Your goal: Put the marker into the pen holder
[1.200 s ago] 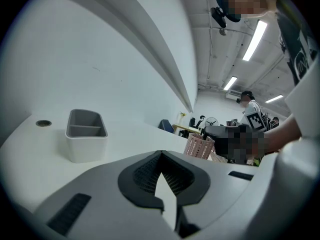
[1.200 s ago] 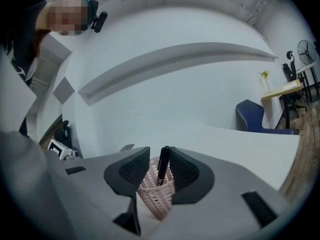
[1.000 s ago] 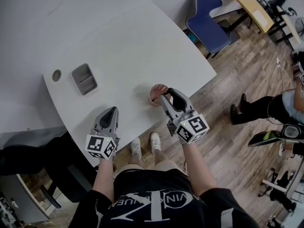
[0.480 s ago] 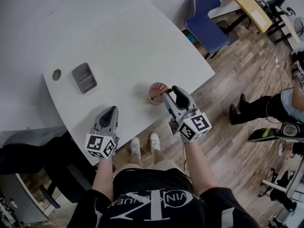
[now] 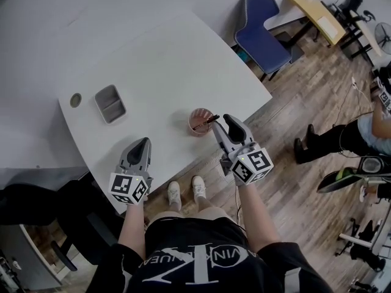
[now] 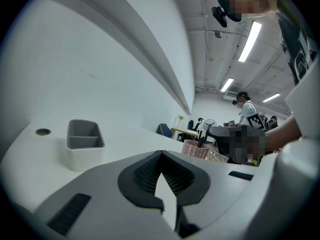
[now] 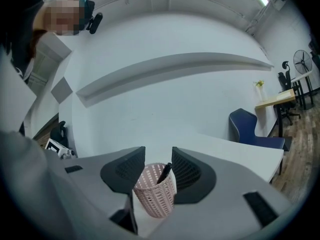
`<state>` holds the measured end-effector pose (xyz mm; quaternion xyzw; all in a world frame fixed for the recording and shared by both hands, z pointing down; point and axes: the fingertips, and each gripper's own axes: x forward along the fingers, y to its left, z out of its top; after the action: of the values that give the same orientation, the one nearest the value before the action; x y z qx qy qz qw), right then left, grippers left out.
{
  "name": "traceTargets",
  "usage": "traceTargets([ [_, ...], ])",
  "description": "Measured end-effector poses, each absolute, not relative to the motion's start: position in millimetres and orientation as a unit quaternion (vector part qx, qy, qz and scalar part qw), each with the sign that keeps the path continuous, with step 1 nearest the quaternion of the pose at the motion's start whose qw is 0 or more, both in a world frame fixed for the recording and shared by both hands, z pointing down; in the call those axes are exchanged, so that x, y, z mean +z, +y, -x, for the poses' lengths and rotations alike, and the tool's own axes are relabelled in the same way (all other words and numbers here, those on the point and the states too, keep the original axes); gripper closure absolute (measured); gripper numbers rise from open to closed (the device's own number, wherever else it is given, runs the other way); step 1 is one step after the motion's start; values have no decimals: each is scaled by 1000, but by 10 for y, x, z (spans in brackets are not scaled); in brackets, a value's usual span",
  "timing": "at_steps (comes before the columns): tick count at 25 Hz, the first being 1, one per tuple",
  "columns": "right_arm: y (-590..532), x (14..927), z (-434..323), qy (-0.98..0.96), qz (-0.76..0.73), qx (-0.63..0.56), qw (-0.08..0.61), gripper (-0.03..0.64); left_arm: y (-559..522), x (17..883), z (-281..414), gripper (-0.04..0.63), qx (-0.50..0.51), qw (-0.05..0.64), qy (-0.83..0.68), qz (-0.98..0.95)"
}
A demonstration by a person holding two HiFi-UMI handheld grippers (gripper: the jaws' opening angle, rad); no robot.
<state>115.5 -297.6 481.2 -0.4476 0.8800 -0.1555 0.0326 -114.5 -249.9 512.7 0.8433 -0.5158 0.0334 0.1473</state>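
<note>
The right gripper [image 5: 221, 121] has just been opening its jaws, which stand wide and grip nothing. The marker [image 7: 164, 173] leans in the holder [image 7: 154, 196] just ahead of them. The left gripper [image 5: 142, 143] has its jaws together, empty.

You have bare table [image 5: 171, 60] beyond | obstacles: pen holder [image 5: 199, 122] with marker [image 5: 210, 119] sticking out, grey bin [image 5: 110, 103] left | wide gap between.

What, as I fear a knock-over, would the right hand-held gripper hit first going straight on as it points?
Probably the pink pen holder, just ahead of the right hand-held gripper, with the marker standing inside. The gripper's jaws have just been opening and grip nothing; depth is unclear.
</note>
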Motion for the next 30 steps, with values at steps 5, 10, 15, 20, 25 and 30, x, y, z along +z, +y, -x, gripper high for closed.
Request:
traceTargets([
  [5, -2909, 4731, -1227, 879, 452, -145, 31, 483, -2519, 5032, 1125, 583, 29, 140, -514, -846],
  [10, -2859, 4643, -1285, 878, 457, -136, 31, 540, -2542, 4931, 1108, 583, 26, 131, -512, -848],
  [15, -2787, 4601, -1285, 880, 455, -129, 26, 569, -2565, 4838, 1115, 583, 23, 122, -512, -850],
  [20, -2742, 4545, -1306, 880, 456, -126, 24, 581, -2583, 4725, 1114, 583, 19, 112, -511, -852],
  [25, -2711, 4494, -1299, 882, 454, -121, 21, 584, -2606, 4619, 1142, 583, 16, 101, -513, -852],
  [30, -2707, 4439, -1287, 883, 455, -115, 21, 584, -2641, 4517, 1186, 583, 12, 91, -514, -853],
])
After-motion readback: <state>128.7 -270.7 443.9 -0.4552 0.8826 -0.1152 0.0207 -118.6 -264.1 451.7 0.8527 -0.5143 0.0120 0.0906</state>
